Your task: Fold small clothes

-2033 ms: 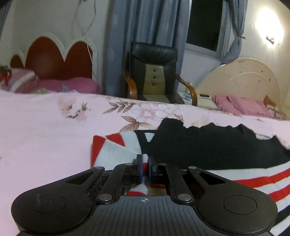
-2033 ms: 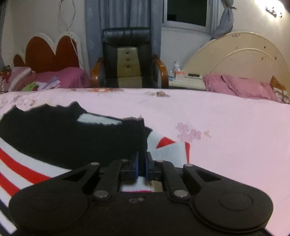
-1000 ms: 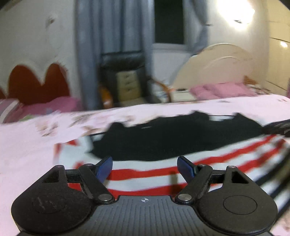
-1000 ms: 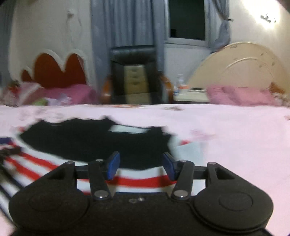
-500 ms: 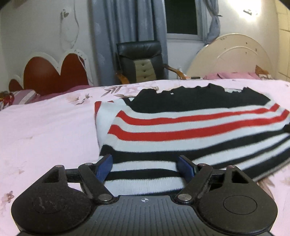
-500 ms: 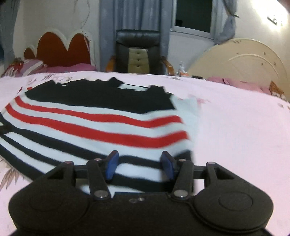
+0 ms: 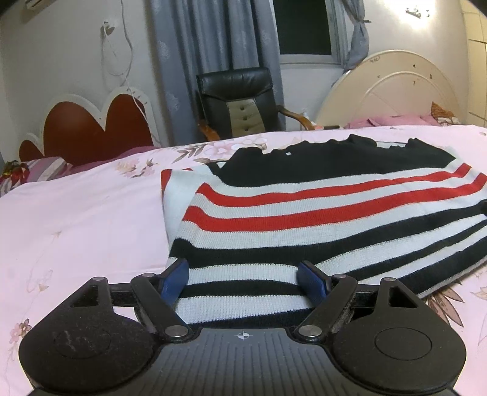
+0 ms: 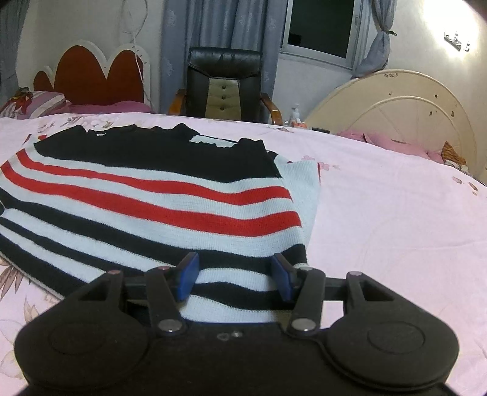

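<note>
While spread wide and gripping nothing, left gripper [image 7: 243, 278] with blue pads and right gripper [image 8: 233, 278] alike hover just over the near hem. Beyond the tips, striped knit sweater in black, white and red [image 7: 319, 219] lies flat on the pink floral bedspread [image 7: 76, 219], sleeves seemingly tucked under at each side. Judged from this: side folds done, bottom-to-top fold left. Farther off, black leather armchair [image 8: 225, 82], grey curtains [image 8: 219, 27]

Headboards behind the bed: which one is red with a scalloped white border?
The scalloped headboard, left of the black chair; the cream headboard on the right is plain and rounded.
</note>
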The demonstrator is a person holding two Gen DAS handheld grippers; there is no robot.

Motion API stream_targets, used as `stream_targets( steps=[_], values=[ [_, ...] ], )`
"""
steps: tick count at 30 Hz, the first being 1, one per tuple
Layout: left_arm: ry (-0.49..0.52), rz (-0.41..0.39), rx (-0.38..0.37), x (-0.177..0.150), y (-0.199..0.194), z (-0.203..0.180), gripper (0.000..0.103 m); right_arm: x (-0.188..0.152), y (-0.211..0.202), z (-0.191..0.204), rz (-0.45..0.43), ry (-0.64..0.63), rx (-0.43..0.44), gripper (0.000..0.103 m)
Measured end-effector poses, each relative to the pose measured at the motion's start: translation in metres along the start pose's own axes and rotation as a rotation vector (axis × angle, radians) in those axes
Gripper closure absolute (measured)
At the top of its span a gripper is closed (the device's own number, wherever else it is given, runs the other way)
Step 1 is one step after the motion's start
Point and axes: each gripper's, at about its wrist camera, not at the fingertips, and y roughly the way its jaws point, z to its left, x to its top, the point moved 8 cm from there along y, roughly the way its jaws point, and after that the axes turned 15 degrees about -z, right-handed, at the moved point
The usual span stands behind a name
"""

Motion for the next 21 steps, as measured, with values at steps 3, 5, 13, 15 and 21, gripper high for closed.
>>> stream_targets(
  steps=[3,5,13,15,21],
  values=[
    [-0.013,0.006,-0.002,0.001,-0.003,0.0,0.024,0.003,0.001,0.0,0.011,0.018,-0.011,0.053],
    [-0.031,-0.015,0.016,0.013,-0.015,0.001,0.024,0.012,-0.009,-0.002,-0.009,0.071,-0.032,0.055],
    [-0.144,-0.029,-0.103,0.021,-0.028,-0.055,0.024,0.019,-0.029,0.075,-0.025,0.126,0.136,0.057],
    [-0.125,-0.023,-0.118,0.016,-0.029,-0.069,0.024,0.015,-0.025,0.098,-0.007,0.133,0.161,0.056],
    [-0.1,0.027,-0.049,-0.012,-0.033,-0.046,0.024,-0.003,-0.024,0.111,0.014,-0.028,0.135,0.056]
  ],
)
